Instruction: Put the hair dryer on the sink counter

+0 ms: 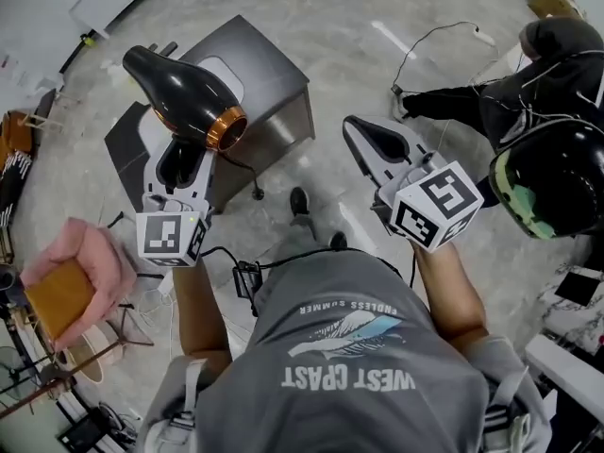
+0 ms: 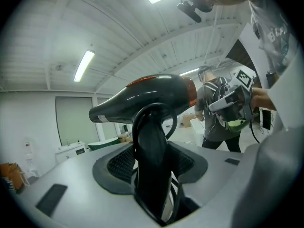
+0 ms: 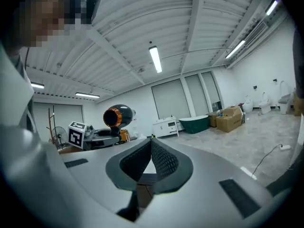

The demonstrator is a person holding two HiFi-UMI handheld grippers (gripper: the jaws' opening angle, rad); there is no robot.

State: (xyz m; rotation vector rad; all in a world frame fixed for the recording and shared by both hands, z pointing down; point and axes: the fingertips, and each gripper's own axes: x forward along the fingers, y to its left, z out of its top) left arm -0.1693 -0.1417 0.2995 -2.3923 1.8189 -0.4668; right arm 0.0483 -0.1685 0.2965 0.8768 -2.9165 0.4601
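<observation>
**Carrying stage.** The left gripper [image 1: 179, 163] [image 2: 152, 163] is clamped on the handle [image 2: 151, 146] of the hair dryer [image 1: 184, 97]. The handle stands upright between the pads and keeps the jaws well apart. The barrel [image 2: 142, 99] lies crosswise to the jaws. In the head view its nozzle points to the upper left and its copper-ringed rear to the lower right. The dryer is held in the air and, seen from above, lies over the left part of the grey counter unit [image 1: 269, 74], clear of its top. A pale inset [image 1: 226, 72] in that top, half hidden behind the barrel, may be a basin, so this unit is probably the sink counter. A black cord [image 1: 247, 170] hangs from the handle in front of the unit. The right gripper [image 1: 363, 140] [image 3: 151, 144] has its jaws together with nothing between them. It hovers to the right of the unit, tip turned toward it, well apart from the dryer. The left side alone carries the load. The coming move is probably a descent onto the unit's top, with the barrel laid flat.
</observation>
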